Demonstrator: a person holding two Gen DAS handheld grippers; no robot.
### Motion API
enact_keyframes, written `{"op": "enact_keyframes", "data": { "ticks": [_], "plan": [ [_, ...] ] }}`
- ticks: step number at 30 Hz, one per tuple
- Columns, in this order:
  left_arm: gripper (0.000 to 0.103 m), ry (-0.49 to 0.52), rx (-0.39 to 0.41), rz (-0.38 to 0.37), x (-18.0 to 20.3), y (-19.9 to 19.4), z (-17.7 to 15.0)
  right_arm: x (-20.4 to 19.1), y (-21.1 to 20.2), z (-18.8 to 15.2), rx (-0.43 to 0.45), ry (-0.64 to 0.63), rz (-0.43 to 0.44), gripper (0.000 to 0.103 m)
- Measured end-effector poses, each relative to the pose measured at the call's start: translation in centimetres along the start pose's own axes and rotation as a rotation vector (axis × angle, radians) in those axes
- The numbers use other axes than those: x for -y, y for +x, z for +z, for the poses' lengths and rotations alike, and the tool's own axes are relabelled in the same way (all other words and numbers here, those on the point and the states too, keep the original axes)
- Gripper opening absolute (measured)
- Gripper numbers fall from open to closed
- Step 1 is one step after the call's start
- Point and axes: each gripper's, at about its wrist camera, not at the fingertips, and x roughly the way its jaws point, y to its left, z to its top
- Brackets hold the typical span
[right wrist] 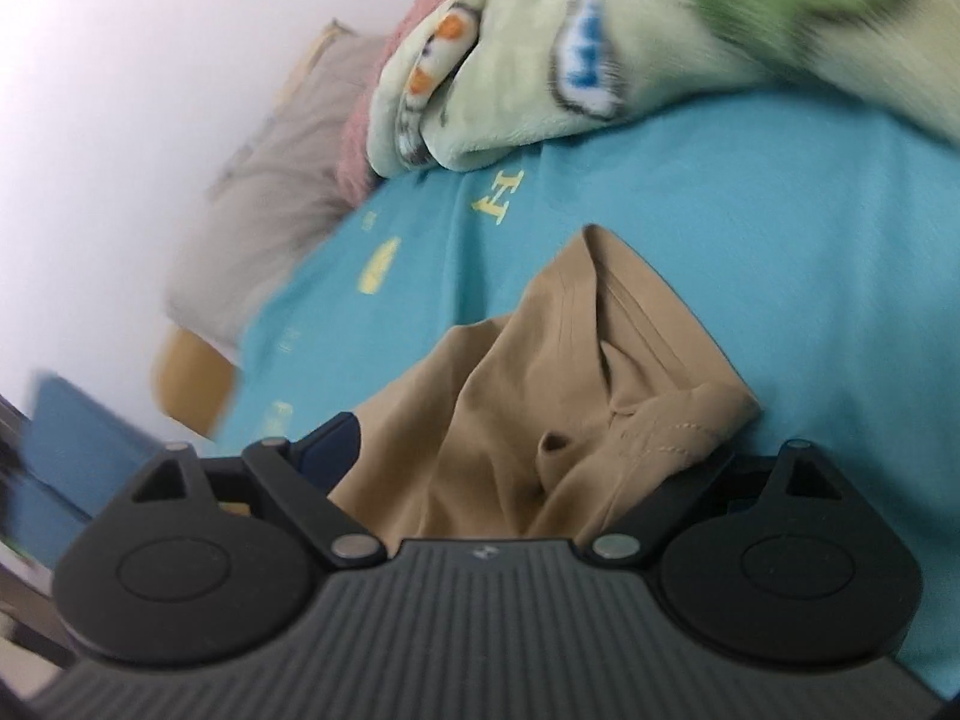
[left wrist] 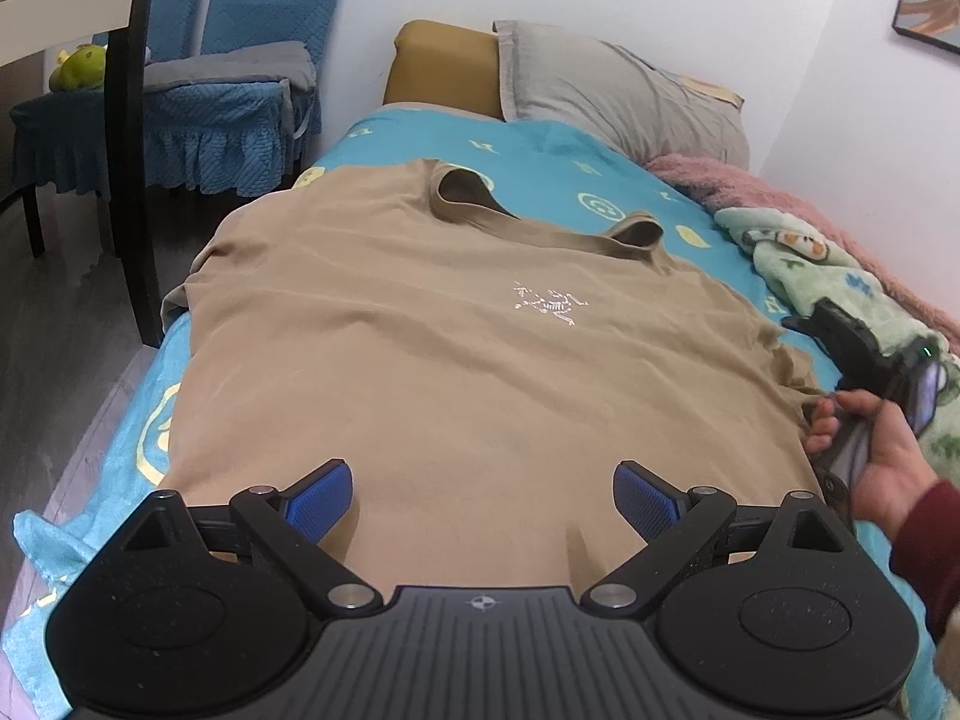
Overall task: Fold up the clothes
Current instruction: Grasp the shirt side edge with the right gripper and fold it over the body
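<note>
A tan T-shirt lies spread flat on the teal bed cover, collar toward the pillows, a small white logo on its chest. My left gripper is open, its blue pads just above the shirt's near hem, touching nothing. My right gripper shows at the shirt's right edge in the left wrist view, held by a hand. In the right wrist view the bunched tan sleeve lies between the right gripper's wide-apart fingers, covering the right one; only the left blue pad shows. The view is blurred.
A grey pillow and a mustard cushion lie at the bed's head. A pink blanket and a green printed blanket run along the right side by the wall. Blue-covered chairs and a dark table leg stand left.
</note>
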Motion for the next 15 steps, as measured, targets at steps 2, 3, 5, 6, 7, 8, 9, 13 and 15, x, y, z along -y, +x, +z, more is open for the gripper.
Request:
{"op": "enact_keyframes", "data": {
  "ticks": [2,3,5,6,7,8,9,13,15],
  "plan": [
    [0.095,-0.005,0.007,-0.002,-0.2,-0.2,0.1,-2.3,1.2,0.2,-0.018,-0.154,-0.117,0.041],
    [0.095,-0.009,0.013,-0.001,-0.3,-0.3,0.3,-3.4,1.8,0.3,-0.028,-0.233,-0.176,0.012],
    [0.095,-0.018,0.029,-0.005,-0.5,-0.8,0.5,-5.2,0.9,0.6,0.004,-0.304,-0.196,0.01],
    [0.095,-0.022,0.036,-0.004,-0.6,-1.0,0.8,-6.1,0.4,0.8,0.021,-0.337,-0.203,0.01],
    [0.095,-0.031,0.038,-0.005,-0.8,-1.2,1.0,-7.3,-0.5,0.8,0.051,-0.374,-0.197,0.01],
    [0.095,-0.044,0.037,-0.011,-1.0,-1.4,1.3,-8.6,-1.4,0.8,0.082,-0.41,-0.189,0.01],
    [0.095,-0.057,0.04,-0.015,-1.2,-1.6,1.5,-10.2,-2.4,0.6,0.104,-0.462,-0.188,0.01],
    [0.095,-0.054,0.066,0.001,-2.1,-3.2,2.3,-16.9,-5.9,-1.0,0.18,-0.676,-0.157,0.009],
    [0.095,-0.03,0.074,0.024,-2.5,-4.0,2.6,-20.2,-7.1,-2.8,0.193,-0.778,-0.135,0.009]
  ]
}}
